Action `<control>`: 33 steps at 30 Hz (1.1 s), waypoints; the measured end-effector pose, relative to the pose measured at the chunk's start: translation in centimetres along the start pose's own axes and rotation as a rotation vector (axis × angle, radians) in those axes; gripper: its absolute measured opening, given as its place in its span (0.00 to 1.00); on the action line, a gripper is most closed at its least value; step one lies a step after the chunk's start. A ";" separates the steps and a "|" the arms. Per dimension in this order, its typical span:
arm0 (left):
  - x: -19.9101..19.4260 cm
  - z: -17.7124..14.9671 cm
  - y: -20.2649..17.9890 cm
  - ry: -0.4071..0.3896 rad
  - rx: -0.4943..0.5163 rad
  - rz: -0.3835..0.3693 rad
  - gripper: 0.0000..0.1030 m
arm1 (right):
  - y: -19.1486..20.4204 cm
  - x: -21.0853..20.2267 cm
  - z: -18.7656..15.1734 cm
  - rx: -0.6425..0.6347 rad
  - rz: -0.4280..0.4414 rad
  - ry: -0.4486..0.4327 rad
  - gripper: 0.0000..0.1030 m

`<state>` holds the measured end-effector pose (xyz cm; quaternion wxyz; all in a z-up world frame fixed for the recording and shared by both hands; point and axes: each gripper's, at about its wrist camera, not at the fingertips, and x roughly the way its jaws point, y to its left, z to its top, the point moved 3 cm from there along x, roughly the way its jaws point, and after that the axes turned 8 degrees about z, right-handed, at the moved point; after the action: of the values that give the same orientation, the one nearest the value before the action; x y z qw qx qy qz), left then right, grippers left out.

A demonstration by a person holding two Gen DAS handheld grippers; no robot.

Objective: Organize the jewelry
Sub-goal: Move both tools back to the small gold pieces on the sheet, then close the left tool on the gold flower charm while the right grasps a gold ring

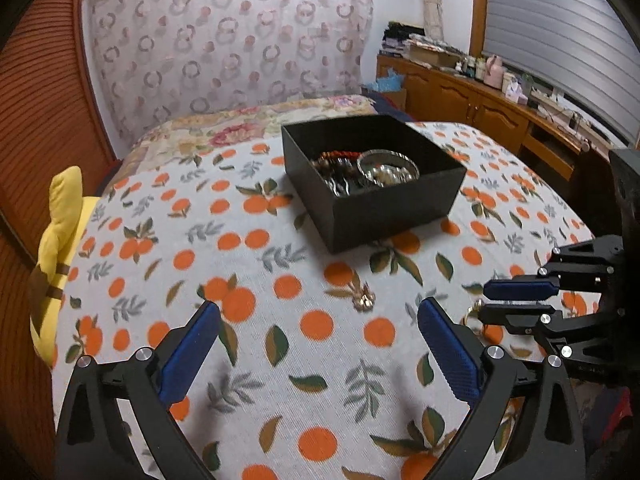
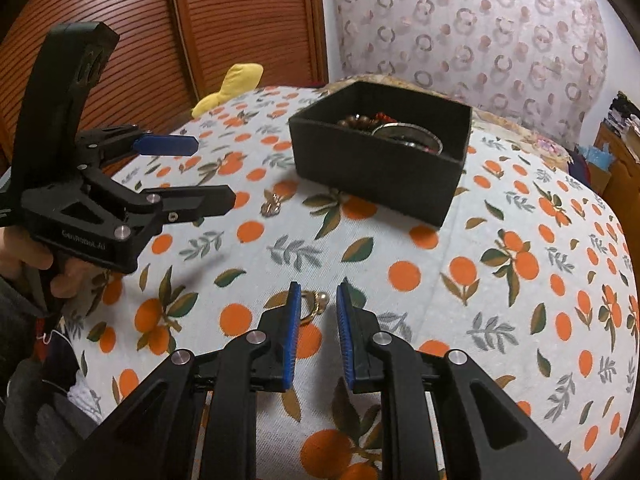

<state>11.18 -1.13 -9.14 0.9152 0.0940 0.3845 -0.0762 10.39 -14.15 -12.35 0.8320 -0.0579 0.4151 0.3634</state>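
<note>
A black open box stands on the orange-print cloth and holds beaded bracelets and a silver bangle. My left gripper is wide open with nothing between its fingers. A small gold-toned trinket lies on the cloth just ahead of it. My right gripper hangs low over the cloth, its jaws a narrow gap apart. Between them a gold ring with a pearl lies on the cloth, close to the left pad and clear of the right one.
A yellow plush toy sits at the cloth's left edge by a slatted wooden door. Behind the box hangs a ring-patterned sheet. A wooden cabinet with clutter on top lines the right wall. A hand holds the left gripper.
</note>
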 end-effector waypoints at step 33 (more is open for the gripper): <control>2.6 0.4 -3.6 0.062 0.078 -0.074 0.13 | -1.0 -1.9 0.4 -0.018 -0.088 -0.041 0.11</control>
<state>12.51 -4.87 -11.11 0.8950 0.1179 0.4125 -0.1220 10.56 -15.78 -10.89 0.8551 -0.0761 0.3918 0.3311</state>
